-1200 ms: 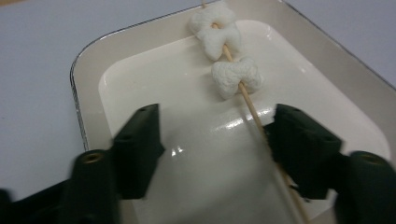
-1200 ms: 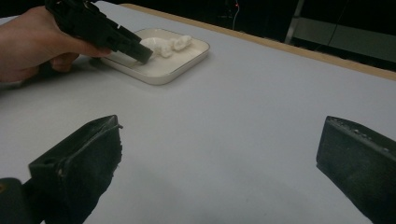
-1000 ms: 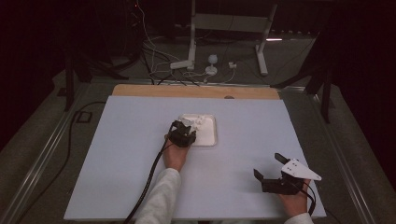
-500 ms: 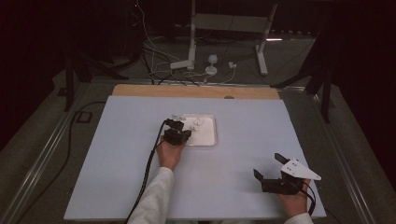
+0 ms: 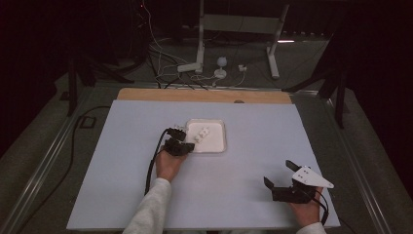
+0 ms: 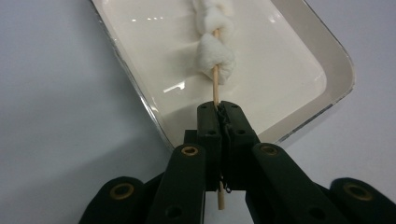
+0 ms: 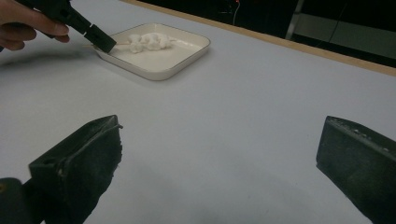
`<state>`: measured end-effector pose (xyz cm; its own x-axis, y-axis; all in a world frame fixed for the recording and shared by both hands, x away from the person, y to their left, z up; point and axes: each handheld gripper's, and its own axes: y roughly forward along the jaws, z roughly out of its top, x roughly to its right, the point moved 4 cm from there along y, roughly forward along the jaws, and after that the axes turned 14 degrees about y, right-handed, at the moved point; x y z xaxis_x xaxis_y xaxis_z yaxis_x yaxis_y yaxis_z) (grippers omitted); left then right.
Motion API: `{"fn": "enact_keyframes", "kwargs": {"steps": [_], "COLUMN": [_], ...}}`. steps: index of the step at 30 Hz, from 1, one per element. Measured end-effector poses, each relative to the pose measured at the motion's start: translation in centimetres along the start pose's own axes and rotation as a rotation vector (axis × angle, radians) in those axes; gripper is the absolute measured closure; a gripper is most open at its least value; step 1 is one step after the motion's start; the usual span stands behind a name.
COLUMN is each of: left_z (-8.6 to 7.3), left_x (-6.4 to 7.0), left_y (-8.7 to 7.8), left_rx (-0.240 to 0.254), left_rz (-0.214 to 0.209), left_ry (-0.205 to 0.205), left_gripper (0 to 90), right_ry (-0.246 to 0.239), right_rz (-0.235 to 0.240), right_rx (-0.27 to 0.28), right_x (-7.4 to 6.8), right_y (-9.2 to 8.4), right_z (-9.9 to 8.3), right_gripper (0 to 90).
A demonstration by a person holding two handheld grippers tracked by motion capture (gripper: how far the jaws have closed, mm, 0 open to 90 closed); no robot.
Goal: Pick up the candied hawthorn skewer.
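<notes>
1. The left tongs (image 5: 182, 139) sit near the middle of the bench (image 5: 122, 185), at the left rim of a white tray (image 5: 219, 146).
2. Their jaws are clamped tight on the bare end of a thin wooden skewer (image 6: 215, 88); in the left gripper view the stick runs between the pads, and its butt end pokes out below them.
3. The jaws have just been closing, and the skewer is between them.
4. White marshmallows (image 6: 214, 58) are threaded on the skewer, bunched along the far part of the stick, with a short bare stretch between the nearest one and the jaw tips.
5. The skewer reaches from the tongs out over the tray floor; whether the marshmallows rest on the tray or hang just above it, I cannot tell.
6. The tray is shallow, square with rounded corners, and lies flat on the bench a little toward the far edge from the centre.
7. The left hand (image 5: 168, 163) grips the tongs' body from the near side, and a black cable (image 5: 151, 168) trails back toward the near edge.
8. The right tongs (image 5: 280, 173) rest near the near right corner of the bench, well apart from the tray.
9. Their jaws stand wide, with nothing but bare bench between them in the right gripper view.
10. In the right gripper view, the left tongs (image 7: 100, 39) show at the far left, tips at the tray's rim.
</notes>
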<state>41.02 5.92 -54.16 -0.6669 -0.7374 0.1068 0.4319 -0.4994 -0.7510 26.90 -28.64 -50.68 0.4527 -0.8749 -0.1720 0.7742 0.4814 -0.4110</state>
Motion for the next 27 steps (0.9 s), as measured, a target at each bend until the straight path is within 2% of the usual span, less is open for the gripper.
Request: {"fn": "enact_keyframes", "kwargs": {"steps": [6, 11, 17, 27], "left_z": [-0.1, 0.1, -0.2, -1.0], "left_x": [-0.1, -0.2, 0.0, 0.4], "left_y": [-0.6, -1.7, -3.1, -5.3], "left_rx": [0.035, 0.069, 0.137, 0.202], "left_rz": [-0.017, -0.019, -0.038, -0.043], "left_ry": [-0.014, 0.001, 0.006, 0.014], "left_gripper": [90.0, 90.0, 90.0, 90.0], "right_ry": [0.001, 0.002, 0.002, 0.016], "right_rz": [-0.003, -0.002, -0.002, 0.015], "right_rx": [0.003, 0.004, 0.006, 0.006], "right_x": [0.1, 0.1, 0.0, -0.2], "right_y": [-0.1, -0.1, -0.1, 0.0], "right_z": [0.0, 0.0, 0.1, 0.2], "right_gripper": [0.2, 0.2, 0.2, 0.2]}}
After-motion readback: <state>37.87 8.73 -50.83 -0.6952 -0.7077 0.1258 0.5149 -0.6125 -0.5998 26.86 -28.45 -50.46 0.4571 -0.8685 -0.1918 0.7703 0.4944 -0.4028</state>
